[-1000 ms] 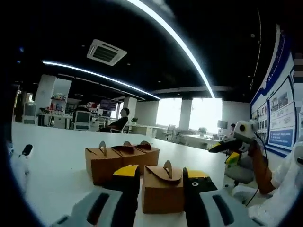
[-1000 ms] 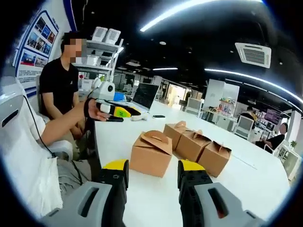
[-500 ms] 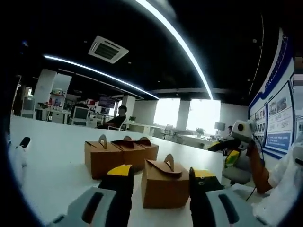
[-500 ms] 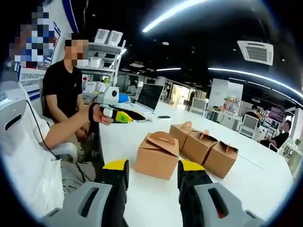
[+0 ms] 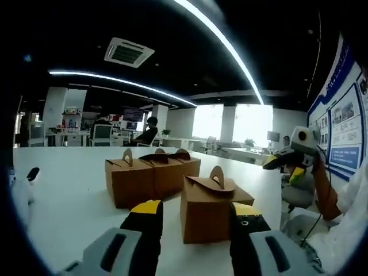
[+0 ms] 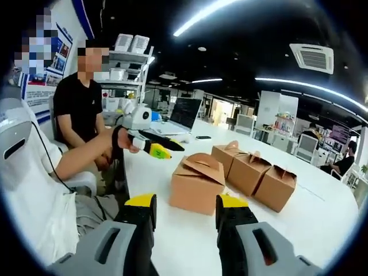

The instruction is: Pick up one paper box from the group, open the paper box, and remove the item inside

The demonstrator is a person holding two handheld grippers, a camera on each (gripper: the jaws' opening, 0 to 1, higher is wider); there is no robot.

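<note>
Tongs on both hands, left [image 5: 192,215] and right [image 6: 185,206], stand spread, levelled at the nearest paper box [image 5: 214,208].

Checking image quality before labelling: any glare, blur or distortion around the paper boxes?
Left gripper view: bright windows blow out behind, ceiling light strip bends from fisheye, nearest paper box stays sharp. Right gripper view: evenly lit, nearest box clear, edges curved, background soft.

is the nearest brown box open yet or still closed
Closed. The nearest brown paper box has its top flaps folded together, with the curved handle tab standing upright, and it sits upright on the white table apart from the other three.
</note>
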